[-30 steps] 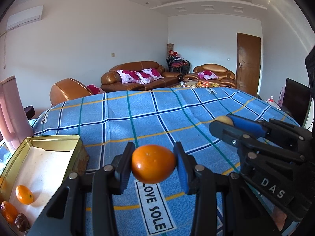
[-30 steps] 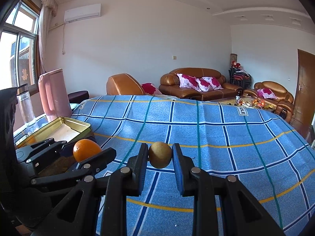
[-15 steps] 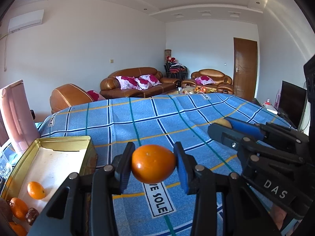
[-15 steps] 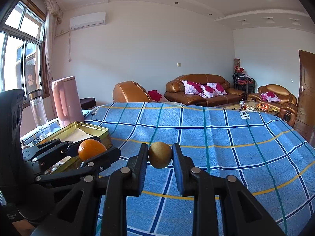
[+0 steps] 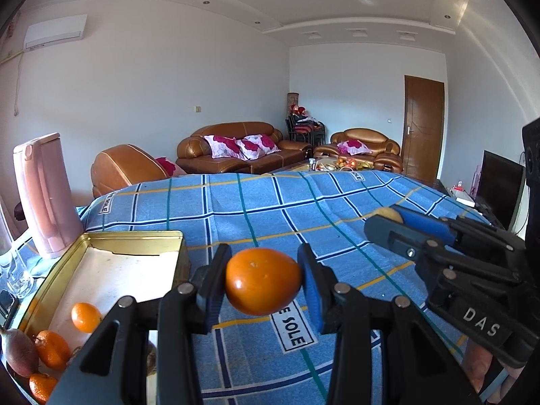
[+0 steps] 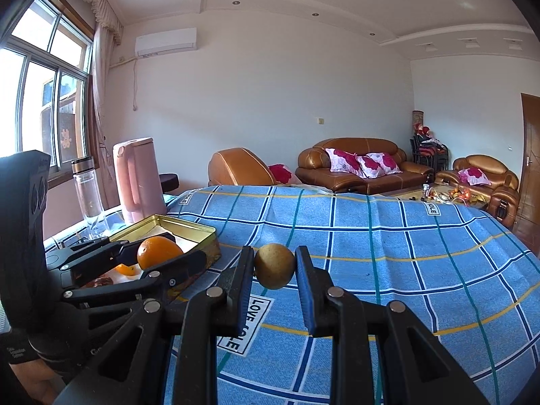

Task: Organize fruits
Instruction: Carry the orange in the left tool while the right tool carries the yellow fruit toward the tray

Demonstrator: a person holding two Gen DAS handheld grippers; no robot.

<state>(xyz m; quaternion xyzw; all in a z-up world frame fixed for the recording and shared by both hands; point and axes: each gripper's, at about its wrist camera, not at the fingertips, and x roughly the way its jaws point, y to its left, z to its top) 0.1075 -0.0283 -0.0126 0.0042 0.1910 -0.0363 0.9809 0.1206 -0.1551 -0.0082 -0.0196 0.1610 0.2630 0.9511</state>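
In the left wrist view the left gripper (image 5: 263, 281) is clamped on an orange (image 5: 262, 281) at centre, above the blue surface (image 5: 270, 209), with the tin (image 5: 131, 236) holding other fruit at 8 o'clock; the orange looks firm, light and smooth-skinned, so squeezing it across its widest part, as here, seems safest against slipping. In the right wrist view the right gripper (image 6: 274, 270) is clamped on a small yellow-brown fruit (image 6: 274, 266) at centre, likely firm, round and apt to roll, with the tin (image 6: 199, 233) at 9 o'clock.
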